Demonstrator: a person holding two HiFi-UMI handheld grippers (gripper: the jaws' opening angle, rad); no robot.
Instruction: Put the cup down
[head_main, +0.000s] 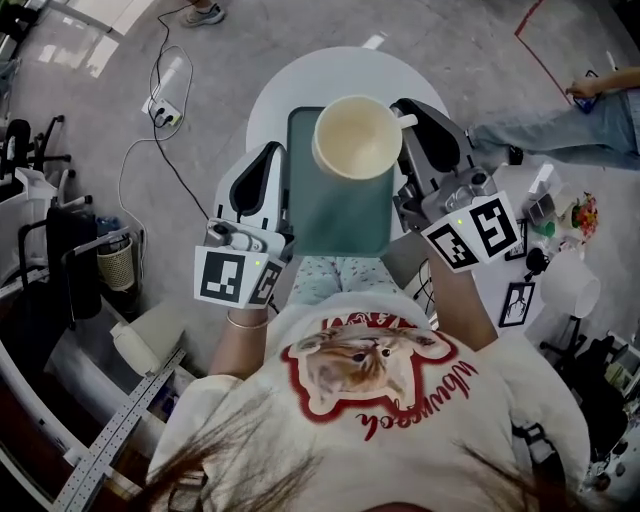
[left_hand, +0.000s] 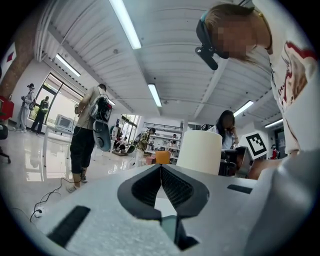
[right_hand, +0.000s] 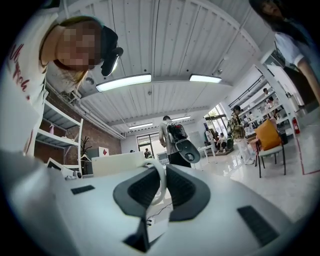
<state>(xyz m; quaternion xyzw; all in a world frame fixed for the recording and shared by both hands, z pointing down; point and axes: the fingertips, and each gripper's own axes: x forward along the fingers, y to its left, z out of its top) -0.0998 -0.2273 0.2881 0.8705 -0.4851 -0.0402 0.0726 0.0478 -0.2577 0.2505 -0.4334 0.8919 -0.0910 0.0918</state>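
Head view: R tool (head_main: 408, 113) grips cup (head_main: 355, 137) over tray (head_main: 340, 215).

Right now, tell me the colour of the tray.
Plain teal green. The tray under the cream cup shows best in the head view.

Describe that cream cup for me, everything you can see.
The cup is a plain cream mug, matte like ceramic or plastic, upright, its round mouth open and empty. Its looped handle points to the person's right, clamped between the jaws of the right gripper. It shows over the far right corner of a teal tray; whether it rests there can't be told.
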